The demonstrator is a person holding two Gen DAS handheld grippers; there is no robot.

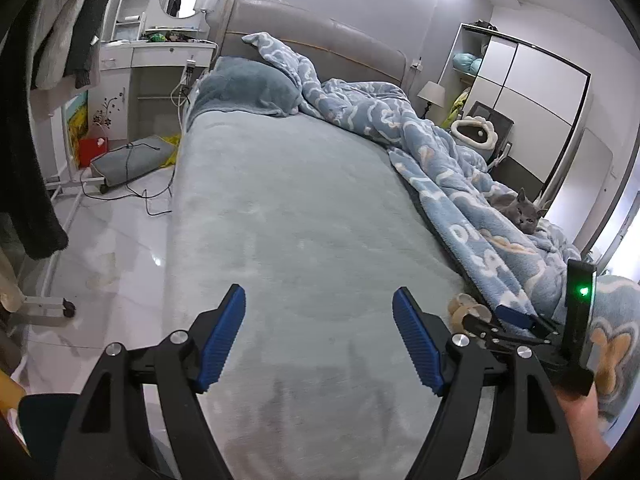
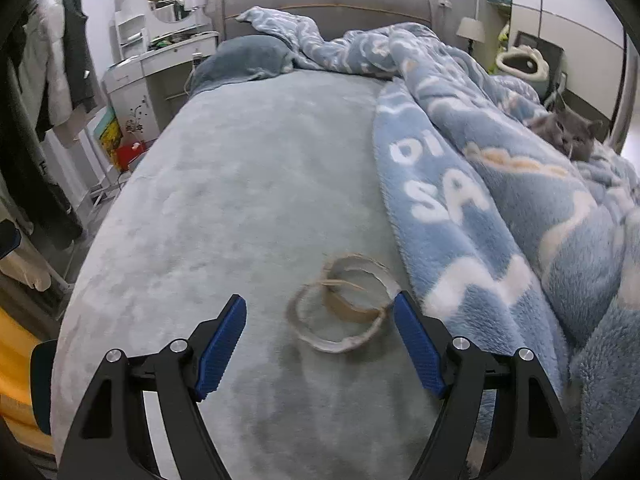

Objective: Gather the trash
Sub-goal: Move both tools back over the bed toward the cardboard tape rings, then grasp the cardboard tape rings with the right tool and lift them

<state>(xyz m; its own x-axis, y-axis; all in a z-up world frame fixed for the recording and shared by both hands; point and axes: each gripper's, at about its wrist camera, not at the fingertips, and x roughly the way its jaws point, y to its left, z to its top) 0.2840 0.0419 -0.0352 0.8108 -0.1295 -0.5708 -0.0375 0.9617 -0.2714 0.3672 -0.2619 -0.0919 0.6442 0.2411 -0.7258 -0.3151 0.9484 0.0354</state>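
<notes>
Two empty cardboard tape rings (image 2: 344, 304) lie overlapping on the grey-green bed sheet (image 2: 240, 184), close to the edge of the blue blanket. My right gripper (image 2: 320, 340) is open just in front of them, its right finger beside the rings. In the left wrist view the rings (image 1: 466, 308) show at the right, partly hidden behind the right gripper (image 1: 516, 320). My left gripper (image 1: 318, 336) is open and empty above the bare sheet.
A rumpled blue blanket (image 2: 500, 184) covers the bed's right side, with a grey cat (image 2: 564, 132) lying on it. A pillow (image 1: 244, 88) is at the headboard. Clothes hang at the left (image 1: 36, 80); cables and a red box (image 1: 90, 150) lie on the floor.
</notes>
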